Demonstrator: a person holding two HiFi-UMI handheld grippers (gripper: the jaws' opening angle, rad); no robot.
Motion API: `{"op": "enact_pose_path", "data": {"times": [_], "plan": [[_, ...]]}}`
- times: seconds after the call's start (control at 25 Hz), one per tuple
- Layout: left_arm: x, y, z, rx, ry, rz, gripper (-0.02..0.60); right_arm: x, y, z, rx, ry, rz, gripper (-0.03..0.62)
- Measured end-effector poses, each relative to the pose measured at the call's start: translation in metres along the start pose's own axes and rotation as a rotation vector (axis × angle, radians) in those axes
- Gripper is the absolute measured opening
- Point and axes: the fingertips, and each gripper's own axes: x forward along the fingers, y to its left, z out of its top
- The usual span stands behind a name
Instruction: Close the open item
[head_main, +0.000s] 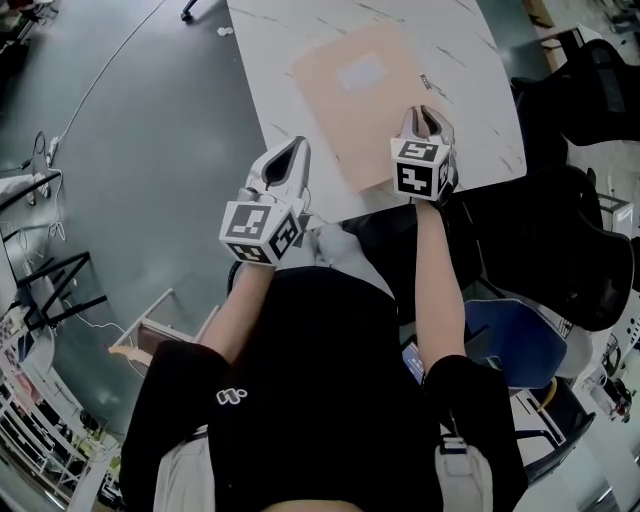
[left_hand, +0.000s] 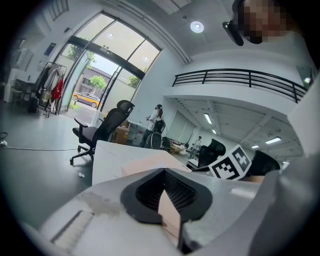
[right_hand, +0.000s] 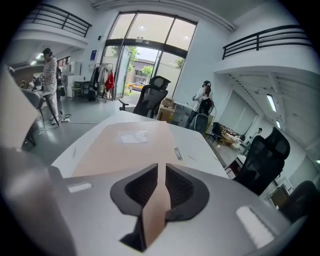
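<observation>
- The folder (head_main: 350, 90) is a flat, matte, tan card rectangle with a pale square label (head_main: 360, 72) on its upper face. It lies closed, straight ahead of the right gripper (head_main: 427, 115) and ahead and to the right of the left gripper (head_main: 297, 150).
- The worktop (head_main: 470, 70) under it is smooth and white with thin grey marble veins and straight edges. Its near edge runs below both grippers.
- Each gripper has a grey moulded shell, black ribbed pads and, at the rear, a cube with black-and-white square markers.
- The right gripper's 2 jaws are drawn together to a slim slit, which is filled by a thin tan strip the colour of the folder. Whether that strip belongs to the folder cannot be told. The tips sit over the folder's near right corner.
- The left gripper's 2 jaws are closed into a V, with the same sort of tan strip between the pads. It sits at the worktop's near left edge, apart from the folder.
- Both forearms are bare and reach forward from black short sleeves. The right forearm (head_main: 440, 270) is almost straight and the left forearm (head_main: 245, 300) is angled outward. Both grippers point away from the body.
</observation>
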Motion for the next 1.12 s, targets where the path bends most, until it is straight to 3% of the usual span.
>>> {"op": "enact_pose_path", "data": {"times": [0.28, 1.12], "plan": [[0.004, 0.013, 0.001, -0.011, 0.001, 0.031, -0.003, 0.040, -0.008, 0.010, -0.019, 0.031, 0.033, -0.009], [0.025, 0.038, -0.007, -0.040, 0.041, 0.099, -0.003, 0.100, -0.029, -0.017, 0.013, 0.143, 0.106, -0.011]]}}
